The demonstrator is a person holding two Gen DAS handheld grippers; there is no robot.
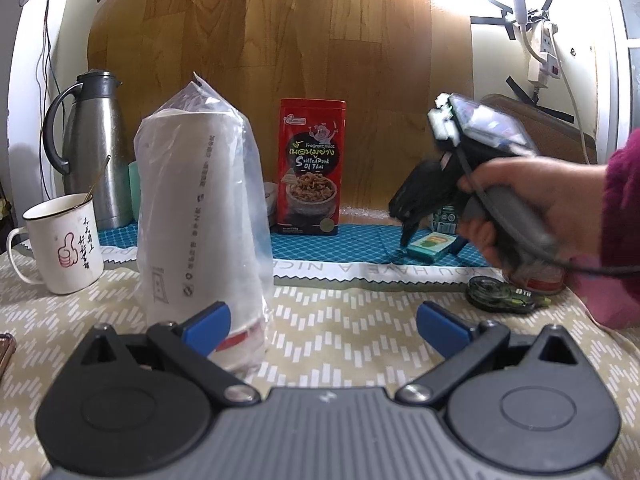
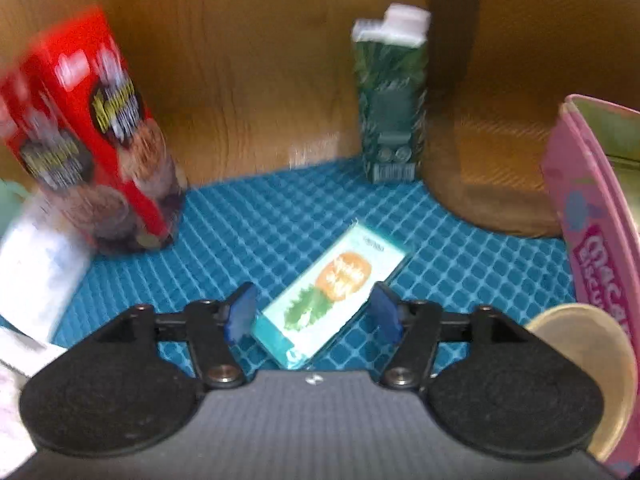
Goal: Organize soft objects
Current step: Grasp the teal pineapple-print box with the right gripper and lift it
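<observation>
A small teal tissue pack with an orange fruit picture lies flat on the blue patterned mat. My right gripper is open and straddles the pack's near end, its blue pads on either side without pressing. In the left wrist view a hand holds that right gripper, tilted down over the pack. My left gripper stands open and empty above the tablecloth. A plastic-wrapped stack of paper cups stands upright just beyond its left pad.
A red snack tin stands on the mat against the wooden back wall, and a green carton stands behind the pack. A pink biscuit tin and a round lid are at the right. A thermos, a mug and a tape dispenser are nearby.
</observation>
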